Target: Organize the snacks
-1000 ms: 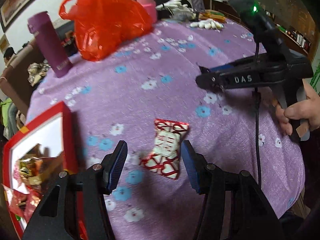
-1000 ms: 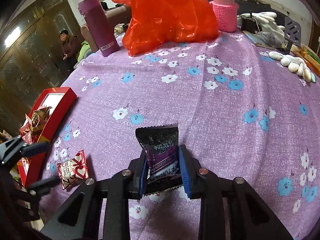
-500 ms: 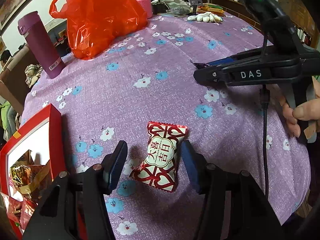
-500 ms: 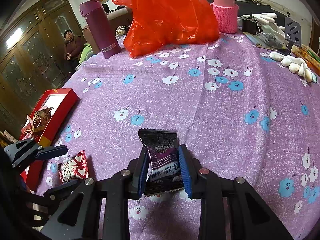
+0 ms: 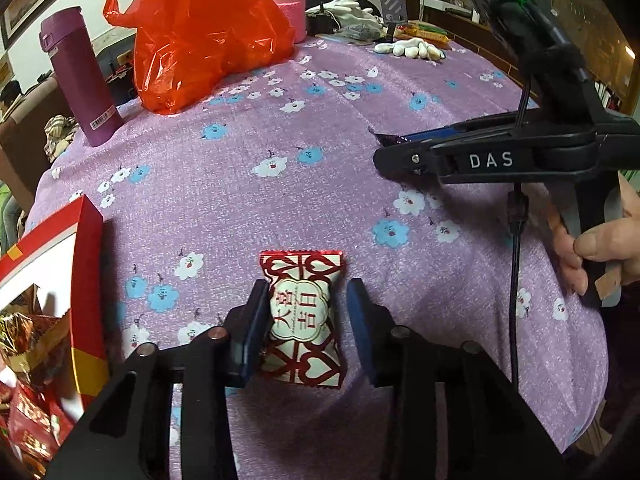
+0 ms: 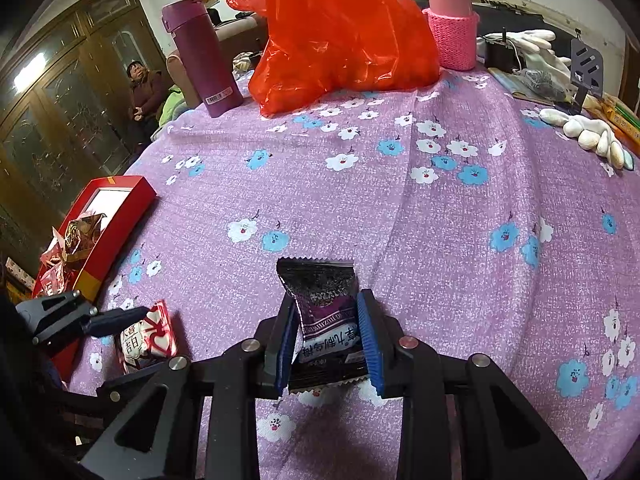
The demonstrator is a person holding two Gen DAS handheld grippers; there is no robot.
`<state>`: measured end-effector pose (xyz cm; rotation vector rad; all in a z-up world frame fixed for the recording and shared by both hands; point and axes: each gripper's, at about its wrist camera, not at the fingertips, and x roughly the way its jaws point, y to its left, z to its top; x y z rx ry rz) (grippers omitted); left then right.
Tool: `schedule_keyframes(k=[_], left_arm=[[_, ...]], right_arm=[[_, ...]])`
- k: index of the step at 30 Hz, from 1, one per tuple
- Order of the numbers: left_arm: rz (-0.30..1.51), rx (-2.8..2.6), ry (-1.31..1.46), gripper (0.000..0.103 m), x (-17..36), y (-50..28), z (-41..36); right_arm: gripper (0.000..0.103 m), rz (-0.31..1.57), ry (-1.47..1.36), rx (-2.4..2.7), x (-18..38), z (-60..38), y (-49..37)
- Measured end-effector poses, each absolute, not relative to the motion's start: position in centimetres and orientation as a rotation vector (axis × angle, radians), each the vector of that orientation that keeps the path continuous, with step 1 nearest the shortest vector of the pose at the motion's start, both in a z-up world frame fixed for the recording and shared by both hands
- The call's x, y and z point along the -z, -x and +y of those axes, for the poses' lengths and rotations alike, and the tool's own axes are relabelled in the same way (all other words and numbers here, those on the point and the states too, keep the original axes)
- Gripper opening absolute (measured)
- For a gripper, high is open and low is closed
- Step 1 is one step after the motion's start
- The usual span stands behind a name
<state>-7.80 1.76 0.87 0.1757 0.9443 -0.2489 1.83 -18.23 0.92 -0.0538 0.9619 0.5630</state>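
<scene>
Purple floral surface (image 5: 280, 208). Left gripper (image 5: 306, 320) fingers closing around the red-and-white candy (image 5: 302, 320); right gripper (image 6: 328, 332) fingers pinch the dark snack packet (image 6: 324, 312). Next: transfer both to the red box (image 6: 112, 208).

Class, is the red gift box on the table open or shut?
Open: the red box has no lid on, its white inside shows, and wrapped snacks lie in it.

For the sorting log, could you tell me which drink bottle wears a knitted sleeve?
The pink bottle behind the red bag wears it; the purple bottle is bare.
</scene>
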Motion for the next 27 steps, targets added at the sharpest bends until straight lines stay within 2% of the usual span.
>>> schedule_keyframes(k=[1, 8, 27], left_arm=[[0.942, 0.250, -0.162, 0.029, -0.9, 7.8, 1.8], [0.926, 0.227, -0.130, 0.026, -0.9, 8.2, 1.8], [0.834, 0.238, -0.165, 0.025, -3.7, 11.1, 1.2]], right_arm=[[0.031, 0.962, 0.052, -0.563, -0.9, -18.2, -1.8], [0.031, 0.946, 0.060, -0.557, -0.9, -18.1, -1.7], [0.032, 0.911, 0.089, -0.549, -0.8, -17.6, -1.5]])
